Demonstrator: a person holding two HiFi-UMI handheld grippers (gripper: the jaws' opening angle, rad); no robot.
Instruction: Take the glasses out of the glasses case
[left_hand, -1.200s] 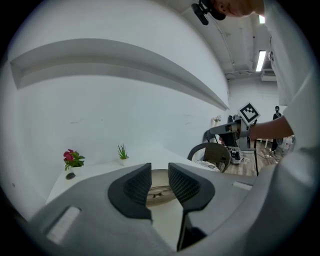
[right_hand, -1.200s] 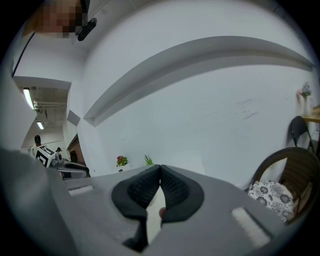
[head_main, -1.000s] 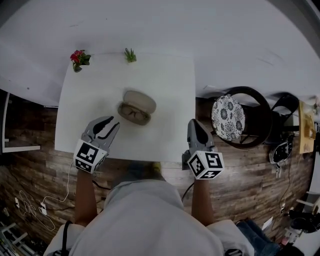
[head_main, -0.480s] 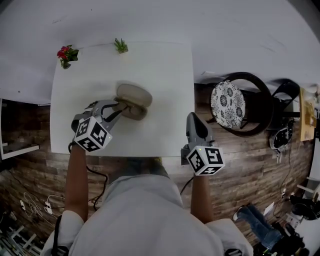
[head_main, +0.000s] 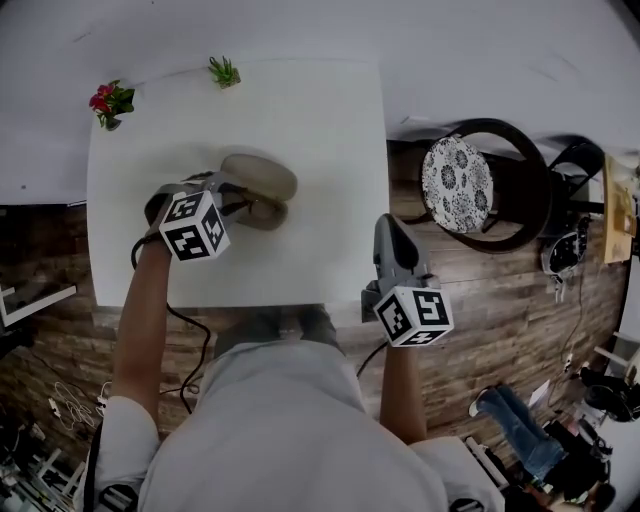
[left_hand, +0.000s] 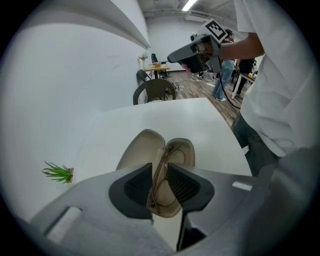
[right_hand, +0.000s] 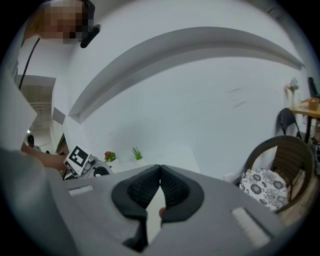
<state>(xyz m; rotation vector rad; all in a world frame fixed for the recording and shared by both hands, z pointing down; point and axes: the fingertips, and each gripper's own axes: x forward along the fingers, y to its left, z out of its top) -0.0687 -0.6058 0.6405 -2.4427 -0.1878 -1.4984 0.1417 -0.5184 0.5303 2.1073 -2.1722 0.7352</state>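
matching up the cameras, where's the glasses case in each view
head view: glasses case left of centre on the white table
left gripper view: centre, lying open beyond the left claw
right gripper view: cannot be made out
shared landmark: small green plant, in all three views

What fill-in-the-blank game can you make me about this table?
The glasses lie inside a case that is ___.
The table is coloured ___.
The right gripper has its jaws ___.
The flowers are ___.
Missing words: open, white, shut, red.
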